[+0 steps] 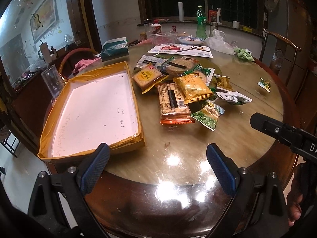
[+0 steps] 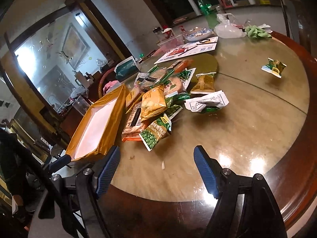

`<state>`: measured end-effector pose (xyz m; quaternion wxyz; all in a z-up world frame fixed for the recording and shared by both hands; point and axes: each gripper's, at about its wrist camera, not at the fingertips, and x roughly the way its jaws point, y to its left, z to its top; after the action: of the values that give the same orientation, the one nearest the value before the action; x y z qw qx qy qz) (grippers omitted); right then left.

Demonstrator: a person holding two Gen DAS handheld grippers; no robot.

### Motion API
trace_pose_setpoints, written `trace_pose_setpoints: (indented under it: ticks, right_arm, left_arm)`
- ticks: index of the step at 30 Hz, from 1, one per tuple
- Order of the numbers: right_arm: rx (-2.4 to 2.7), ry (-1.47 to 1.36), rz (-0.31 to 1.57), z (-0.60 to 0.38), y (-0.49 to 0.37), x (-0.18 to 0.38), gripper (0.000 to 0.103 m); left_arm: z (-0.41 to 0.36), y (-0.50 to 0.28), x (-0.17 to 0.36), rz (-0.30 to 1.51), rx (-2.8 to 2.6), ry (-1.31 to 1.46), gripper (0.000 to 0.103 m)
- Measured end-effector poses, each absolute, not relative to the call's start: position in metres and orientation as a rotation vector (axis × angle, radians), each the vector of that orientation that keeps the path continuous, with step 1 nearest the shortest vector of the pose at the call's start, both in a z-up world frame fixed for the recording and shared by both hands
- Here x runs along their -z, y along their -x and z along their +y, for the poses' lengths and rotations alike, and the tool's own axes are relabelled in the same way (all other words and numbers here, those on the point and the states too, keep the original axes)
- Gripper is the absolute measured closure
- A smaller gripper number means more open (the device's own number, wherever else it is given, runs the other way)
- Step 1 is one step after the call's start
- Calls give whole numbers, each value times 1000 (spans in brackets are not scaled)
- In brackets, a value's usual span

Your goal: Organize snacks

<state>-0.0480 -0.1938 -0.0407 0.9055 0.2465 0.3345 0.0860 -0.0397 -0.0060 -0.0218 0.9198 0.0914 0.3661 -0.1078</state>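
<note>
Left tool (image 1: 158,165) hangs released over the near edge of the round table (image 1: 247,91), both blue pads spread wide with nothing between them. Right tool (image 2: 156,168) is likewise released, pads apart and empty, also above the near rim; its black body shows at the right edge of the left wrist view. A shallow box (image 1: 95,109) wrapped in yellow tape, white inside, sits on the table's left side, nothing in it. Just right of the box lies the snack pile (image 1: 182,87): a yellow cracker pack (image 1: 147,77) near the box's far corner, a long orange-edged biscuit pack (image 1: 172,103) face down with its barcode showing, a yellow pouch (image 1: 195,88) lying on top of that, and a green pea packet (image 1: 208,116) at the near right of the heap. A crumpled white wrapper (image 2: 206,102) lies just right of the pile. One small green-yellow packet (image 2: 274,67) sits well apart, toward the table's right side. Farther back: a printed sheet (image 1: 179,50), a blue-patterned plate (image 1: 190,39), a green bottle (image 1: 201,22), a white plastic bag (image 1: 220,41) and a green cloth (image 1: 243,54).
</note>
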Motion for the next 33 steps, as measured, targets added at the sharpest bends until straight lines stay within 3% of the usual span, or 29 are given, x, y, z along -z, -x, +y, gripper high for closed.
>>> trace_pose_setpoints:
  ticks: [26, 33]
  right_arm:
    - [-189, -504, 694, -191, 48, 37, 27]
    - [-192, -484, 697, -193, 46, 36, 32]
  left_arm:
    - [-8, 40, 24, 758, 236, -208, 5]
    - [-15, 28, 28, 800, 261, -204, 10]
